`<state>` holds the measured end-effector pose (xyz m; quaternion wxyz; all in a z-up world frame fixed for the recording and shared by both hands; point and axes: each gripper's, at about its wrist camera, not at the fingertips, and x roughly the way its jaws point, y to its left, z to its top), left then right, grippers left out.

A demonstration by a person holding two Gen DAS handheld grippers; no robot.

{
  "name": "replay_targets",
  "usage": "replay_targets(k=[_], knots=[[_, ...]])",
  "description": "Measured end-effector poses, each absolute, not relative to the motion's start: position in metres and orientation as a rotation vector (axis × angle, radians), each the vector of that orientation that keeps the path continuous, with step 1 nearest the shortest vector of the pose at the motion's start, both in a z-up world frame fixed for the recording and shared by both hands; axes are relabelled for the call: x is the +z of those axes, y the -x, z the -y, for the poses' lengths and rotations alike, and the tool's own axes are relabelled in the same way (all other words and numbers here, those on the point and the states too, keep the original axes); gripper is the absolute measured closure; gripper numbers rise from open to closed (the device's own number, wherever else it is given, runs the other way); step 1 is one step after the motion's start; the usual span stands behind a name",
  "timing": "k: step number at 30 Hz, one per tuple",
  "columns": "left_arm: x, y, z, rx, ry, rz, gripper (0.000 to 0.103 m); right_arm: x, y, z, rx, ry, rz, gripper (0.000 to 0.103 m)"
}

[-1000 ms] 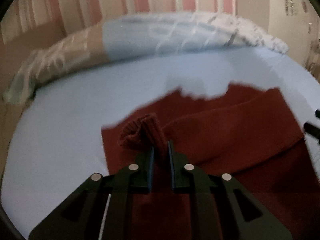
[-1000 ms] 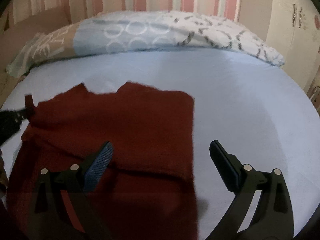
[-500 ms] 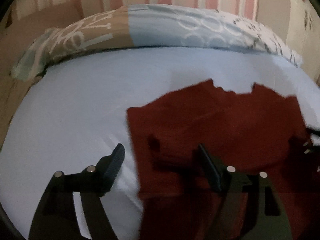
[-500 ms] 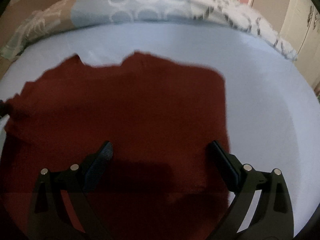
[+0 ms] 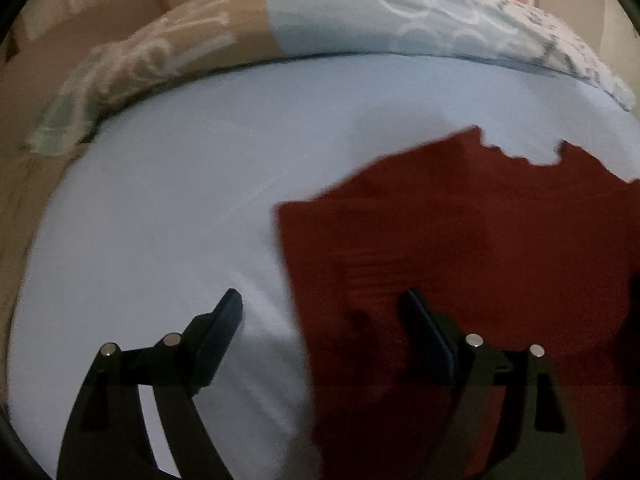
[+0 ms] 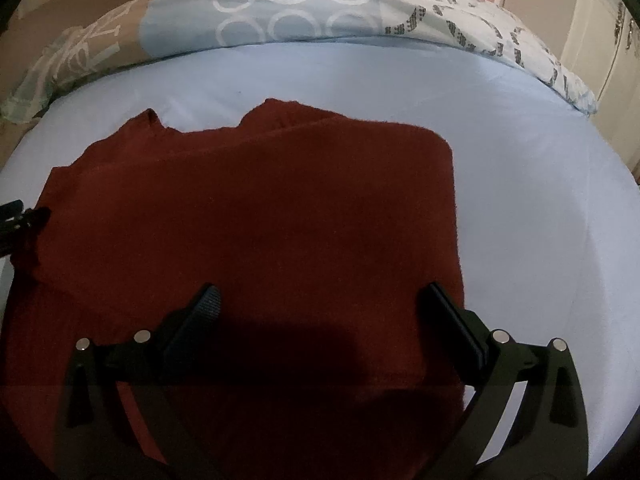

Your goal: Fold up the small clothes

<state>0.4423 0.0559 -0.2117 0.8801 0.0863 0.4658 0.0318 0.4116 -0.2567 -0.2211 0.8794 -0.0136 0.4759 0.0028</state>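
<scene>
Both our hand-held grippers, left (image 5: 320, 312) and right (image 6: 324, 304), gape empty, the left's jaws just opened. The soft, light maroon sweater (image 6: 260, 208) lies flat on the bed (image 6: 520, 200); we'd pinch its edge at 6 o'clock.

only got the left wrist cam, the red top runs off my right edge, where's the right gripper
Observer: The right gripper is over the near part of the red top, jaws wide open, not gripping it.
Operator: does the top's right side look folded in
Observer: It looks so. That side ends in a straight edge with a rounded far corner, and bare blue sheet lies beyond it.
Operator: what's past the bed on that side
Observer: A pale cupboard door with metal handles stands there.
</scene>
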Motion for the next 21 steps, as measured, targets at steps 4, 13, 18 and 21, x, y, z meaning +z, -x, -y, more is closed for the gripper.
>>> replay_targets(k=[4,13,18,21], knots=[[-0.181,-0.419,-0.068,0.007,-0.052,-0.909,0.021,-0.200,-0.395,0.255,0.046,0.040,-0.899,0.003],[-0.199,-0.400,-0.006,-0.174,0.029,-0.956,0.018,-0.221,-0.388,0.261,0.063,-0.044,-0.997,0.051],[-0.216,-0.403,-0.015,-0.165,0.018,-0.979,0.018,-0.227,-0.393,0.269,0.067,-0.067,-1.015,0.052],[-0.219,-0.403,-0.013,-0.160,-0.041,-0.966,0.018,-0.231,-0.393,0.272,0.072,-0.084,-1.011,0.051]])
